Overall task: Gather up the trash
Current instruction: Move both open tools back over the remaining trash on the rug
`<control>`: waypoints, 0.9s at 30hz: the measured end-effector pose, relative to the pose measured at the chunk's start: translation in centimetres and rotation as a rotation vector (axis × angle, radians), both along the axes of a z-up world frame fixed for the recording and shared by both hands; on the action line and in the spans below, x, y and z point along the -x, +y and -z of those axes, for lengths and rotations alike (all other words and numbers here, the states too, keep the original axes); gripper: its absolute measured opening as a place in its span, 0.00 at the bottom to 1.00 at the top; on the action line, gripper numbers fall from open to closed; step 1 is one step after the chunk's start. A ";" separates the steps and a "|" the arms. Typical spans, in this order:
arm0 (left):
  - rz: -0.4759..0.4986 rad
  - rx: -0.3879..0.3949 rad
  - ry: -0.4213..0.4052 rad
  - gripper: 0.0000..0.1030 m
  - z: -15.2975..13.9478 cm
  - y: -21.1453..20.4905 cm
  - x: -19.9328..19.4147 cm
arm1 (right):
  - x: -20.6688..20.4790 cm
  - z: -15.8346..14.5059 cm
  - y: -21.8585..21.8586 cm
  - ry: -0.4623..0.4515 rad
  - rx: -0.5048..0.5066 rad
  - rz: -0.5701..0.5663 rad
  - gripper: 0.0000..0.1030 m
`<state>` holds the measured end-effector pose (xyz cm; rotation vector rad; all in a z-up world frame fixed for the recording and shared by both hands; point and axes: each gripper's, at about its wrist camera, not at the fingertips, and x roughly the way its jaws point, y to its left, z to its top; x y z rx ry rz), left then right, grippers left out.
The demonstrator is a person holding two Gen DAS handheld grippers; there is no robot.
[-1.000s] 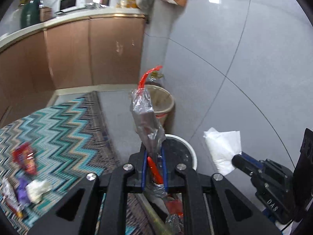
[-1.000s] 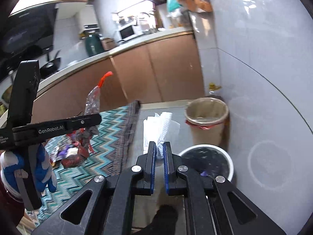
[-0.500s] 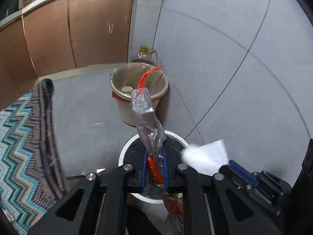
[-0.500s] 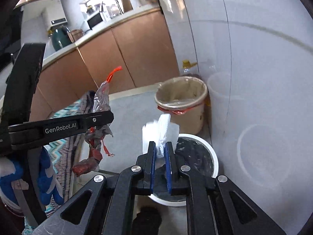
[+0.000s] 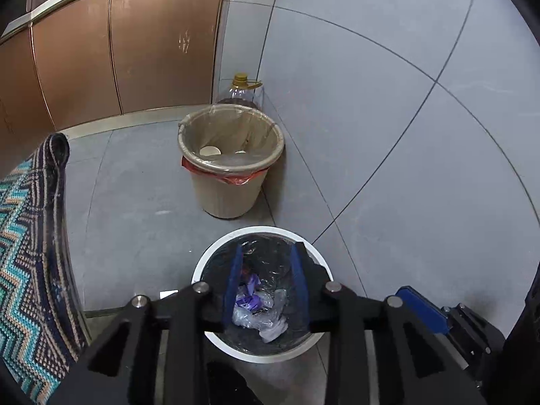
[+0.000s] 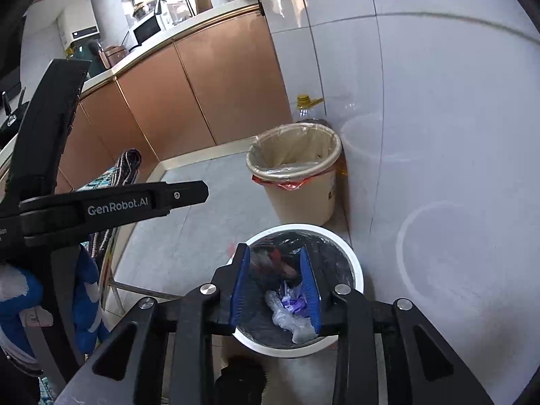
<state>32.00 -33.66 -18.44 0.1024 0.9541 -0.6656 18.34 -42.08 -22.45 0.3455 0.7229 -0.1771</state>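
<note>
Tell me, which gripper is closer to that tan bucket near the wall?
Hard to call; both look about equally far. The left gripper and the right gripper both hang open over the white bin, with the tan bucket just beyond it.

A: The white bin (image 5: pixel 216 253) looks like smooth plastic, lined with a glossy black bag (image 5: pixel 266 253).
B: The rug (image 5: pixel 27 253) is rough woven cloth; the wall tiles (image 5: pixel 388 135) are glossy.

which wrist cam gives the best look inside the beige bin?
Left wrist. It looks down into the beige bin, showing the liner and two pale round items at the bottom. The right wrist view shows the same bin from a lower angle: rim, liner and red bag edge, but little of the inside.
</note>
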 end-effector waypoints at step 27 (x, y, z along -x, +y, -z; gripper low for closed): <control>-0.132 0.158 -0.338 0.28 -14.8 15.6 12.1 | 9.1 -14.4 9.2 -0.262 0.110 -0.079 0.46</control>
